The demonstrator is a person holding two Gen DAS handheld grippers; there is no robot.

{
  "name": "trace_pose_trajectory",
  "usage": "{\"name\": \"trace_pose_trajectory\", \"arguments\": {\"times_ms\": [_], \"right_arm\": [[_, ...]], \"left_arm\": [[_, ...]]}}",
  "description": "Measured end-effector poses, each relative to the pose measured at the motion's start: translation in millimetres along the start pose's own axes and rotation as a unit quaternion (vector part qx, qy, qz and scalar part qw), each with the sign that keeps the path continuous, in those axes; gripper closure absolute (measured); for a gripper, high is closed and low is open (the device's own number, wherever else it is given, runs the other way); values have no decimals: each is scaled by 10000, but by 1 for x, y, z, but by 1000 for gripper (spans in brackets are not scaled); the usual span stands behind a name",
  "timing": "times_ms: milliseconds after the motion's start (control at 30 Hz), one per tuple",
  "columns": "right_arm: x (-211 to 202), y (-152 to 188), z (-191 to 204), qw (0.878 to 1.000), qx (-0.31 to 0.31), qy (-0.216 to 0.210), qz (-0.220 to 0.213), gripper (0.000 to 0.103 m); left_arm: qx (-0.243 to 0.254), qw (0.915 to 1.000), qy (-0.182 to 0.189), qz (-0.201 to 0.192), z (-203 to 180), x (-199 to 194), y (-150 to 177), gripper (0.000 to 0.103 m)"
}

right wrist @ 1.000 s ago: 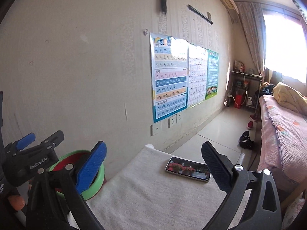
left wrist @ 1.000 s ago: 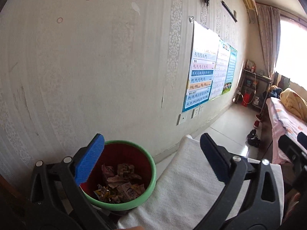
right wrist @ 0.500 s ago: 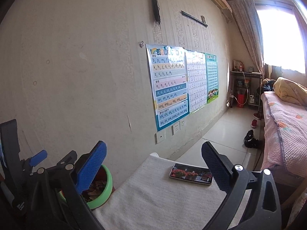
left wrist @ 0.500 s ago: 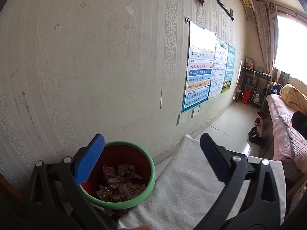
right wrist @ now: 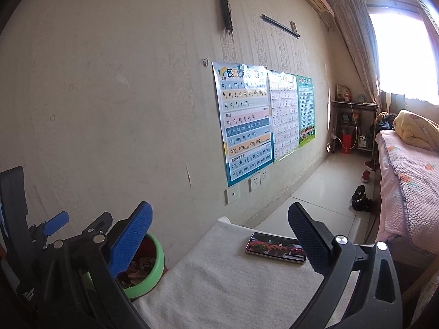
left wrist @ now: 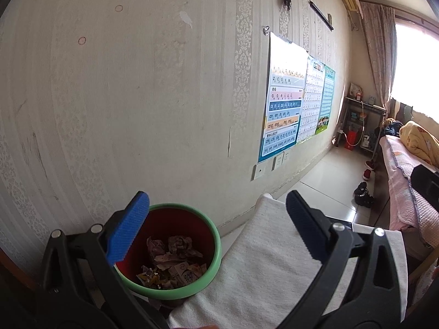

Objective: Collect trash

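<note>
Left wrist view: the left gripper (left wrist: 216, 227) stands with its blue-padded jaws wide apart and nothing between them, hovering over the near edge of the white cloth-covered table (left wrist: 263, 268) beside the round red bin with a green rim (left wrist: 211, 260). The crumpled paper and snack wrappers (left wrist: 172, 263) lie in the bottom of that bin, which sits just off the table's left edge against the pale patterned wall (left wrist: 137, 109).

Over the last second both cameras have tipped upward and drawn back a little: the wall posters (right wrist: 247, 120) have slid lower and more of the ceiling end of the room shows. The right gripper (right wrist: 219, 235) is likewise wide open and empty, above the table's near edge, with the black smartphone with a lit screen (right wrist: 274, 248) lying flat near the far right corner.

No loose trash shows on the cloth. With both tongs empty and lifting away from a filled bin, the collecting looks essentially finished, or the person is pausing to look for more.
</note>
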State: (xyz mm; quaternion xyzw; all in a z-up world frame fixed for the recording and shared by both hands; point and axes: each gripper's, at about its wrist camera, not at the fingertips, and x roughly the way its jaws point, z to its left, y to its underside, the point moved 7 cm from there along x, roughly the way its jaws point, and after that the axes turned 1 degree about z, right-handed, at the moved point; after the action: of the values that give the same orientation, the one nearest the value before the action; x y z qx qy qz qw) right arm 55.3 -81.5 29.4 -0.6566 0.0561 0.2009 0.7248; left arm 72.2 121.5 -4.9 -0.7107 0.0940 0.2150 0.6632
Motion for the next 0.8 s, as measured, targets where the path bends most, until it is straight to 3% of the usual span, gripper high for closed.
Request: {"name": "trace_pose_trajectory", "arguments": {"times_ms": [800], "right_arm": [[6, 5, 3, 9999, -21, 21, 125, 7]], "left_arm": [[-33, 10000, -13, 53, 1, 3, 2, 6]]}}
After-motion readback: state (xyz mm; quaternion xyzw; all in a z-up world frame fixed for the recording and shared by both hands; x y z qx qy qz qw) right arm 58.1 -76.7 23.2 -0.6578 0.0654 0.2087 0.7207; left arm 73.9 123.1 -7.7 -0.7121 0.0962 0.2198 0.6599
